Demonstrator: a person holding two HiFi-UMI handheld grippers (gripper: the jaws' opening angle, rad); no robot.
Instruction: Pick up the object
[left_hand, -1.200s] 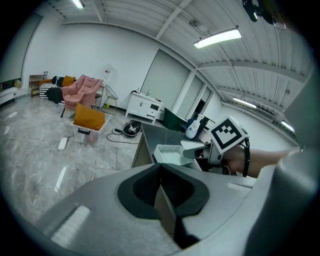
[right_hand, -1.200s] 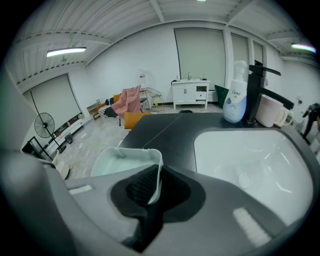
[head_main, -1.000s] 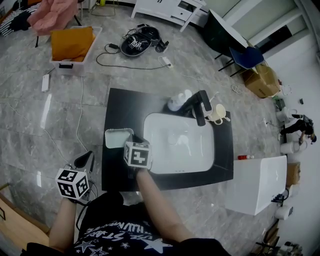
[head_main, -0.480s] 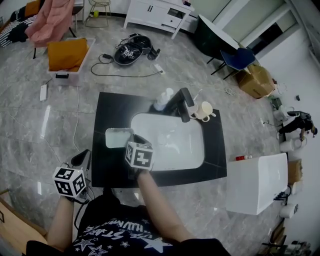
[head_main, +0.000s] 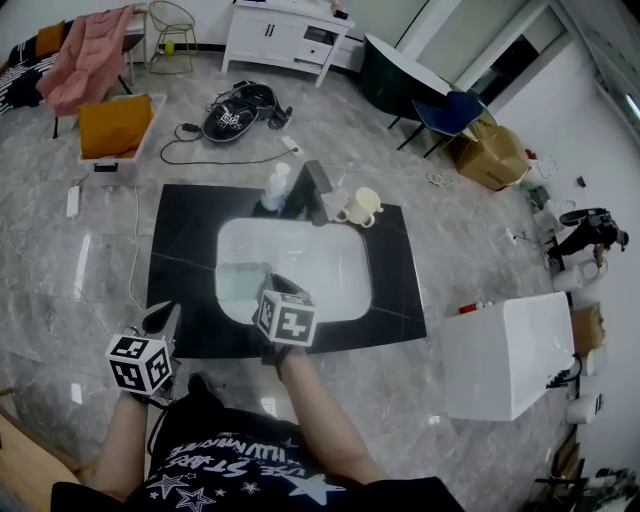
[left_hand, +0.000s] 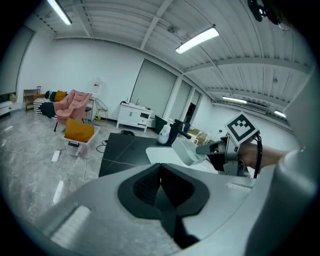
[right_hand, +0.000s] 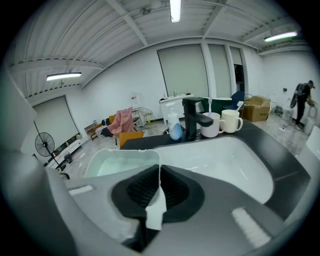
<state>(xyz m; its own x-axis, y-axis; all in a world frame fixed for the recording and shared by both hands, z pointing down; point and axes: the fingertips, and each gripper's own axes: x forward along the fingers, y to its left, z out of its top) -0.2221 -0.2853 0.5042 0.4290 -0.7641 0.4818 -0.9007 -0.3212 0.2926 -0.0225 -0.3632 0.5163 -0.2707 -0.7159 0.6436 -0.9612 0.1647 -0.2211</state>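
Observation:
A pale, translucent rectangular container (head_main: 243, 283) hangs above the left part of the white sink (head_main: 335, 262). My right gripper (head_main: 272, 291) is shut on the container's near rim. In the right gripper view the thin rim (right_hand: 158, 176) stands pinched between the black pads, and the container (right_hand: 120, 162) spreads out to the left. My left gripper (head_main: 163, 318) is off the counter's left front corner, shut with nothing in it. From the left gripper view I see the container (left_hand: 186, 150) held up by the right gripper (left_hand: 209, 148).
The sink is set in a black counter (head_main: 182, 268). A black faucet (head_main: 313, 191), a soap bottle (head_main: 274, 186) and two mugs (head_main: 360, 207) stand along the sink's far edge. A white cabinet (head_main: 505, 355) stands at the right. An orange bin (head_main: 112, 126) and cables lie on the floor behind.
The right gripper has lifted the container off the counter left of the sink and carried it over the sink's left side. The left gripper has also shifted and risen slightly.

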